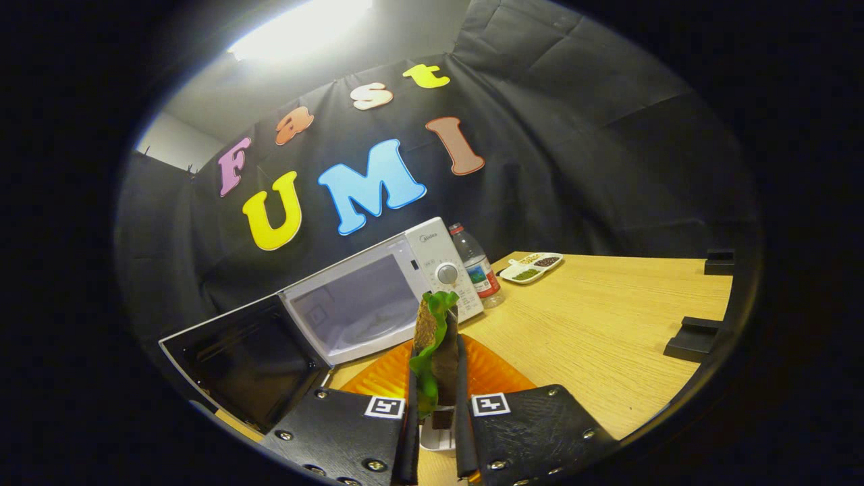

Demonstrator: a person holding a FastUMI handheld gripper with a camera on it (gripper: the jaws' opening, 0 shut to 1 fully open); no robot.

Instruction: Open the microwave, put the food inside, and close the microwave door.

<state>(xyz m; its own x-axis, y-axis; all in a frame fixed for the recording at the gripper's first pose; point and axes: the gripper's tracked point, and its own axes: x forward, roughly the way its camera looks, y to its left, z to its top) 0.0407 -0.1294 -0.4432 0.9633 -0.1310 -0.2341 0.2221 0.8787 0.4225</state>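
One toy sandwich (435, 344) was squeezed between both gripper (437, 405) fingers, low in the middle of the frame.

It stood on its edge, brown with a green leaf sticking out at the top and down its left side, and the two fingers pressed on it from left and right. Under and behind it lay an orange plate (496, 374) on the wooden table (607, 324). Beyond the sandwich, left of the middle, sat the white microwave (378, 297), with its door (246, 361) swung wide open toward the lower left and its inside showing. Just right of the microwave stood a water bottle (478, 266), and past that, farther back on the table, a small white dish (532, 266) held dark and green bits.
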